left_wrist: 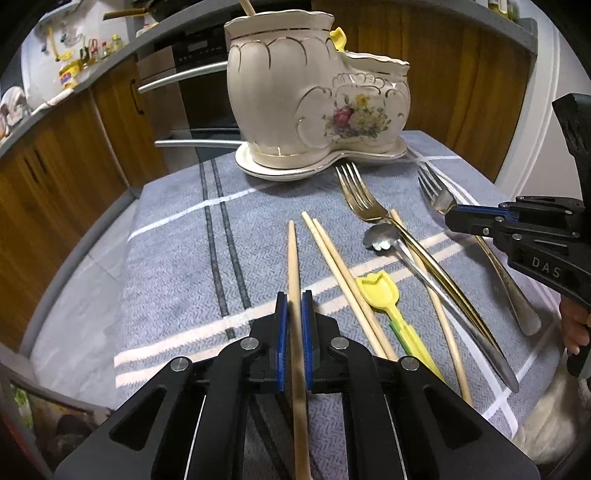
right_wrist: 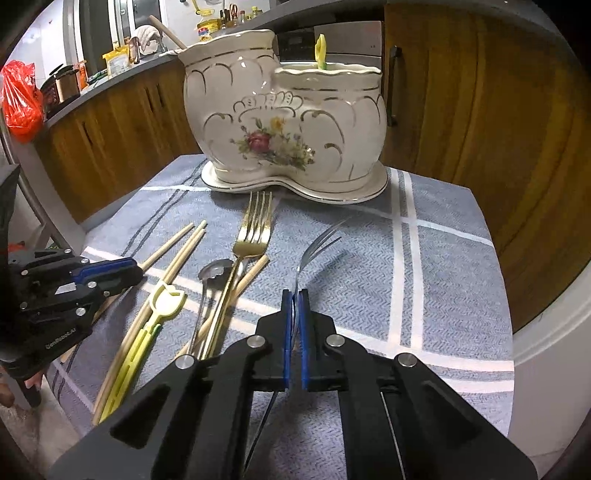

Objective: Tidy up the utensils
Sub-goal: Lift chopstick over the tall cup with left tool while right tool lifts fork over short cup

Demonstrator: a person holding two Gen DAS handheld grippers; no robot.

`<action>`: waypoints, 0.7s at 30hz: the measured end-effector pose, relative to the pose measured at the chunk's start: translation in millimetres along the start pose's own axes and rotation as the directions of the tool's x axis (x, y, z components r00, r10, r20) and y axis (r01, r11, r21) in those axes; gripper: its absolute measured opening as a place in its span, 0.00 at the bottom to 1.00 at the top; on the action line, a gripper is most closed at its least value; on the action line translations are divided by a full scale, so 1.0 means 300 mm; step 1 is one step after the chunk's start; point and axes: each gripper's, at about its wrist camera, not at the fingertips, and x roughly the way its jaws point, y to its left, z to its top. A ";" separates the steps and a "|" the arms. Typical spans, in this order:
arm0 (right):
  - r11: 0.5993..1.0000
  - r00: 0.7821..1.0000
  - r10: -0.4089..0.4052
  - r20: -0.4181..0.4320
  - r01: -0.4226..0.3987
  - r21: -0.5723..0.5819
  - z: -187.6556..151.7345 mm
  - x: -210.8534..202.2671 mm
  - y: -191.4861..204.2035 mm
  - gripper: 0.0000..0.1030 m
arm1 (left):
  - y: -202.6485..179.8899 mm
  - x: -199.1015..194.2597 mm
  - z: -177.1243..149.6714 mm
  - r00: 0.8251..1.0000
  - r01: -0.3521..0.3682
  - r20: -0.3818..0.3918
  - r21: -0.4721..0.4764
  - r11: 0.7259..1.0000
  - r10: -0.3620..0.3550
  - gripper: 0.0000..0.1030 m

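Two pieces stand in the ceramic holder (left_wrist: 317, 96); before it, left gripper (left_wrist: 294, 314) clamps a chopstick (left_wrist: 293, 266), right gripper (right_wrist: 294, 314) pinches a silver fork (right_wrist: 314, 247); six utensils remain.

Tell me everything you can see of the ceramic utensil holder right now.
The holder is glossy cream ceramic with gold scallop trim and a painted flower bouquet on its side. It has two joined compartments, one taller and one lower, with wavy rims, and stands upright on a matching saucer at the far end of the grey cloth. A wooden stick leans out of the taller compartment; a yellow utensil pokes from the lower one. Neither gripper touches it.
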 end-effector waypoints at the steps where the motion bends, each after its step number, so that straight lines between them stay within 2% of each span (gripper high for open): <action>1: 1.000 1.000 0.002 0.005 -0.002 -0.001 0.001 -0.005 0.002 0.03 | 0.000 0.000 0.000 1.000 -0.003 0.002 0.002 1.000 0.003 0.08; 7: 0.999 0.997 0.030 0.076 -0.031 0.012 0.012 -0.057 0.003 0.03 | 0.006 -0.019 -0.002 1.000 0.006 0.019 -0.011 1.000 -0.006 0.06; 10: 0.998 0.988 0.046 0.147 -0.051 0.025 0.021 -0.105 -0.004 0.03 | 0.014 -0.066 0.006 0.996 0.019 0.085 -0.024 1.000 -0.017 0.06; 12: 0.998 0.978 0.052 0.203 -0.059 0.030 0.030 -0.140 -0.012 0.03 | 0.020 -0.103 0.010 0.989 0.035 0.147 -0.032 0.999 -0.030 0.06; 16: 0.999 0.953 0.030 0.302 -0.038 0.019 0.045 -0.186 -0.017 0.02 | 0.022 -0.178 0.023 0.958 0.062 0.281 -0.027 0.998 -0.052 0.06; 21: 1.000 0.929 0.011 0.370 -0.010 -0.003 0.060 -0.211 -0.016 0.02 | 0.026 -0.199 0.051 0.933 0.085 0.354 -0.027 0.996 -0.070 0.06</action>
